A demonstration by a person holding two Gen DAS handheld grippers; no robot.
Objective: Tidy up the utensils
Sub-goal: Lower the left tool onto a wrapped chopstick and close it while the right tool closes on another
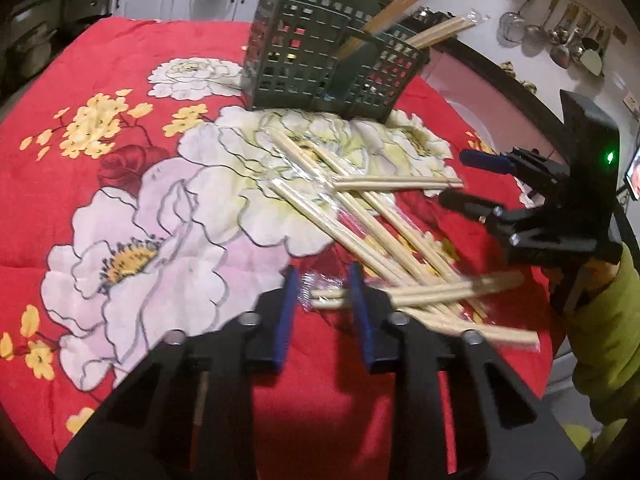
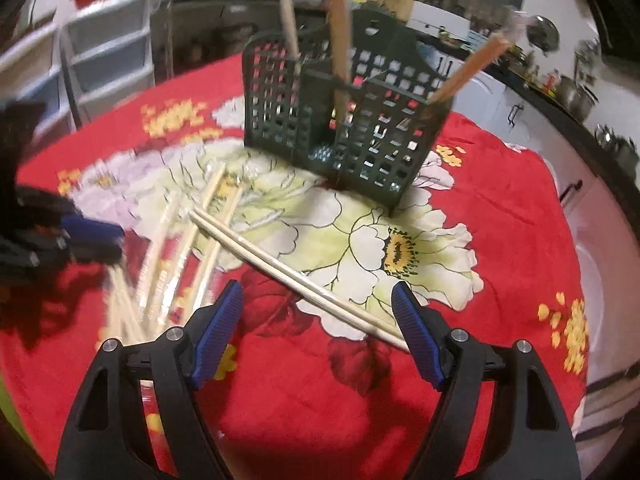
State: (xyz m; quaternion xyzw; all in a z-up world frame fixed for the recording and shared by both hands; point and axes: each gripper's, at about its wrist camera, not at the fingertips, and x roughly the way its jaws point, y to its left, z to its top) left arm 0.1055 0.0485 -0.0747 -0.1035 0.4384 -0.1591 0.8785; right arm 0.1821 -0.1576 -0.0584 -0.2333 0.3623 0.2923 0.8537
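Narrowly set left gripper jaws are pinching one wrapped chopstick pair near its end; right gripper, gaping, is straddling another pair. That end-hold risks it pivoting loose.

A: Tabletop?
B: Red floral cloth; green slotted caddy upright, far ahead of the left hand-held gripper.
A: Nearer?
B: Wrapped chopsticks, crisscrossed, just before it.

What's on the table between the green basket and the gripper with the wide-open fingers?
In the right wrist view, a bare pair of chopsticks lies slantwise on the flowered cloth between the green basket and the right gripper.
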